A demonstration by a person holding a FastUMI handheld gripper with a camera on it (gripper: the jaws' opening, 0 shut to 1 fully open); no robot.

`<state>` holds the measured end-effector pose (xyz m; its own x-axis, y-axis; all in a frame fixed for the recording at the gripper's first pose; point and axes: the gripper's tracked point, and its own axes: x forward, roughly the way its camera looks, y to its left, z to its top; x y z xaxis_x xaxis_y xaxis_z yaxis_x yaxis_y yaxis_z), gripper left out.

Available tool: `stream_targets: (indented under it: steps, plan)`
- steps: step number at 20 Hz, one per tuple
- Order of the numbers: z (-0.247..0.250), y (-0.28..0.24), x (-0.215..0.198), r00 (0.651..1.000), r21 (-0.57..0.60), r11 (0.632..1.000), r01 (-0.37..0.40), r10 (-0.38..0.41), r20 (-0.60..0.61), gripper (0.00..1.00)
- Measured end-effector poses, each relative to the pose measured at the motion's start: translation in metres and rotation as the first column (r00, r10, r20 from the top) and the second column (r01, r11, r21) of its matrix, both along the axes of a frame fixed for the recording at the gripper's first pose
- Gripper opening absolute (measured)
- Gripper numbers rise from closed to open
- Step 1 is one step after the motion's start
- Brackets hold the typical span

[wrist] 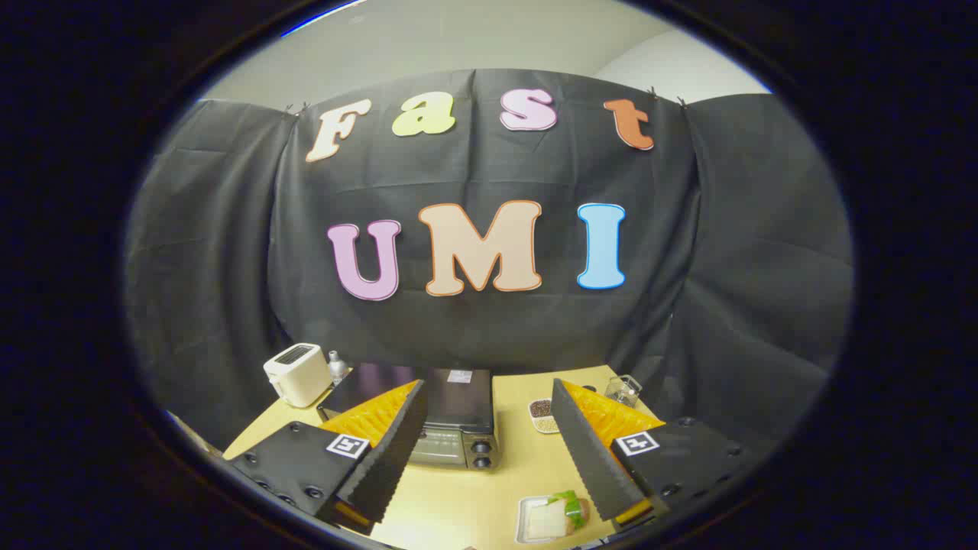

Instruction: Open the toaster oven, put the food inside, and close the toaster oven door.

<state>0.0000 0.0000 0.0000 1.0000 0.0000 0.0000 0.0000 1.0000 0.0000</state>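
A dark toaster oven [457, 420] stands on the yellow table [519, 473], its door shut and two knobs at its right. It sits just ahead of my left finger [386, 458]. A small white tray [527, 527] holds a sandwich [564, 513] with green leaves, near the table's front, beside my right finger [592, 458]. My gripper [489, 500] hangs above the table, open, with nothing between its fingers.
A white toaster [296, 373] stands at the back left with a small grey bottle [337, 367] beside it. Right of the oven lies a small divided dish [542, 415] of grains, and a clear glass jar [625, 389] stands behind it.
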Motion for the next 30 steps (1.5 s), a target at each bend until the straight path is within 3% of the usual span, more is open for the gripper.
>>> stream_targets:
  steps: [17, 22, 30]
  plan:
    - [-0.027, 0.066, -0.017, 0.995, 0.054, 0.994, -0.098, 0.099, 0.0, 1.0]
    - [-0.058, 0.106, 0.013, 0.99, 0.033, 0.991, -0.128, 0.129, -0.055, 1.0]
    - [-0.102, 0.167, 0.086, 0.989, 0.023, 0.997, -0.074, 0.076, -0.124, 1.0]
